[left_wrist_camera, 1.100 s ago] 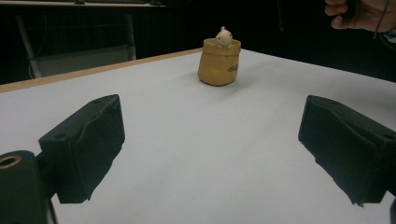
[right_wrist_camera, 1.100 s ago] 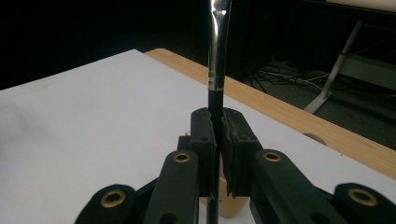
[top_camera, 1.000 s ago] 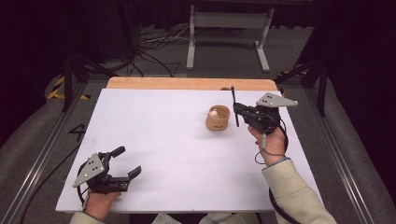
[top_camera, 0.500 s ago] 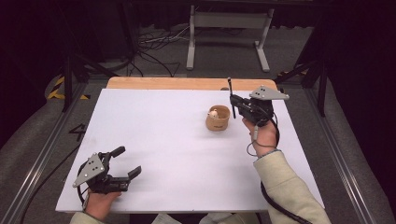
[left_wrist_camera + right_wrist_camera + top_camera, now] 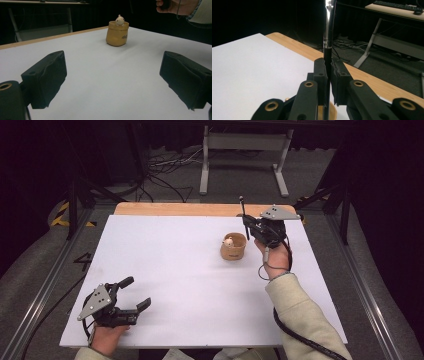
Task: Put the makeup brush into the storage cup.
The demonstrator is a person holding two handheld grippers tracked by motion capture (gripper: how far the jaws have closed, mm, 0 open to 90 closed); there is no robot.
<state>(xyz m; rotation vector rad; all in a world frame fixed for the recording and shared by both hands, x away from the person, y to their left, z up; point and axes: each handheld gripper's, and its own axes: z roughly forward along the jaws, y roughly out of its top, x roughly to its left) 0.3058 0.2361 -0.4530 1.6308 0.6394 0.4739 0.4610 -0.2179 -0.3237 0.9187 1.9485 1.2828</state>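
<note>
right gripper (image 5: 248, 227) clenched on thin black-and-metal rod (image 5: 328, 30) | small tan sack-shaped pot (image 5: 233, 246) near table's far edge | keep rod upright, lower it slowly into the pot

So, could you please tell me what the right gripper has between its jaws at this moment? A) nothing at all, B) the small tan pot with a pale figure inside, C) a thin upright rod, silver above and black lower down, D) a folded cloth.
C: in the right gripper view the right gripper has its jaws pressed onto the thin upright rod, while the small tan pot stands apart on the white table.
</note>
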